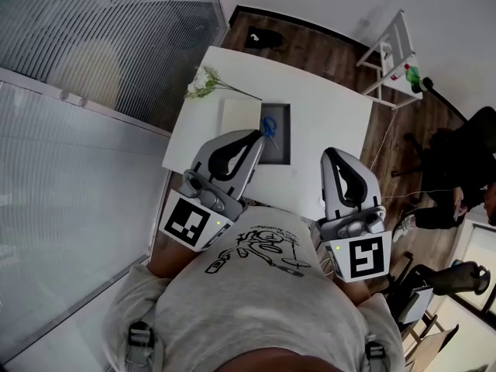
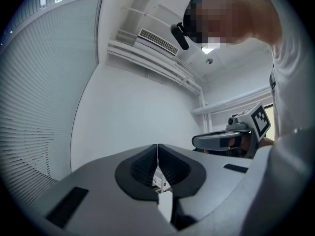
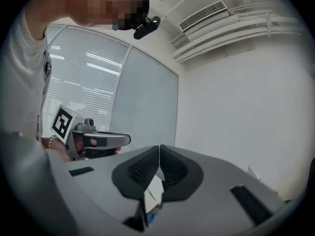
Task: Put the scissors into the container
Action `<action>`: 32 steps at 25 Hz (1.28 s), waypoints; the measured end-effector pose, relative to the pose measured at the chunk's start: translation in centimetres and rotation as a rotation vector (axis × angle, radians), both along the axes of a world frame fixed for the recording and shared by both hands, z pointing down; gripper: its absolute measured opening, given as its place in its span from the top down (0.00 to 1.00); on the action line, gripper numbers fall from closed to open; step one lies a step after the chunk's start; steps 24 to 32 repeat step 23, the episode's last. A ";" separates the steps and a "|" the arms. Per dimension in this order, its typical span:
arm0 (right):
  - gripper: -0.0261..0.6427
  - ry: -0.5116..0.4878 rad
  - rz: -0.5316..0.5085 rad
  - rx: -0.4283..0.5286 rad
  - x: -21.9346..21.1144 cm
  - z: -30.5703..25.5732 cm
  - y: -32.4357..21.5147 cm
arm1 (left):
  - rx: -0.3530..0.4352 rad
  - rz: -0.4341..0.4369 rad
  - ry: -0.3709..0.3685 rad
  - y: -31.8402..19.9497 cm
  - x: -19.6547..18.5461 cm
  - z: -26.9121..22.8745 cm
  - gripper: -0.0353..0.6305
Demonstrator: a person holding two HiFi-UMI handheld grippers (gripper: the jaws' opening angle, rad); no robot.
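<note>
Lying inside the dark container (image 1: 285,152), the scissors (image 1: 270,129) (blue-handled) sit slanted.

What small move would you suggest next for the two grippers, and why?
Probably tilt the left gripper down toward the blue-handled scissors and open its fingers. Both it and the right gripper are shut on nothing and aimed upward, away from the white table, while the scissors lie on a dark grey rectangular tray there, just past the left gripper's tip.
</note>
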State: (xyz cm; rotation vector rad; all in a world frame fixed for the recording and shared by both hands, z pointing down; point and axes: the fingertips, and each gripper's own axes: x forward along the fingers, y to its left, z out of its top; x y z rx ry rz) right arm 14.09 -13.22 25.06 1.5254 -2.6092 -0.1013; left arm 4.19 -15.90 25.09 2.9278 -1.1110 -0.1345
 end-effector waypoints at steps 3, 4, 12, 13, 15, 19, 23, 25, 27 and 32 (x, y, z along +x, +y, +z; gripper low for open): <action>0.95 -0.030 0.014 0.001 -0.3 -0.5 -0.3 | 0.002 -0.002 -0.003 0.0 -0.1 0.0 0.91; 0.95 -0.029 0.009 0.006 -0.3 -0.5 -0.4 | 0.002 -0.004 -0.004 -0.1 -0.2 0.0 0.91; 0.95 0.000 0.015 0.006 0.0 0.1 -0.5 | 0.003 -0.021 -0.001 -0.3 -0.8 0.1 0.91; 0.95 0.001 0.016 0.007 0.0 0.1 -0.6 | 0.005 -0.023 0.000 -0.4 -0.9 0.0 0.91; 0.95 0.005 0.019 0.003 0.0 0.1 -0.7 | 0.006 -0.027 0.003 -0.5 -1.0 0.0 0.91; 0.95 0.011 0.022 -0.005 0.3 0.2 -0.7 | 0.009 -0.029 0.001 -0.6 -1.0 -0.2 0.91; 0.95 0.013 0.021 -0.011 0.4 0.5 -0.7 | 0.007 -0.031 -0.001 -0.7 -0.9 0.0 0.91; 0.95 0.013 0.021 -0.011 0.4 0.5 -0.7 | 0.007 -0.031 -0.001 -0.7 -0.9 0.0 0.91; 0.95 0.013 0.021 -0.011 0.4 0.5 -0.7 | 0.007 -0.031 -0.001 -0.7 -0.9 0.0 0.91; 0.95 0.013 0.021 -0.011 0.4 0.5 -0.7 | 0.007 -0.031 -0.001 -0.7 -0.9 0.0 0.91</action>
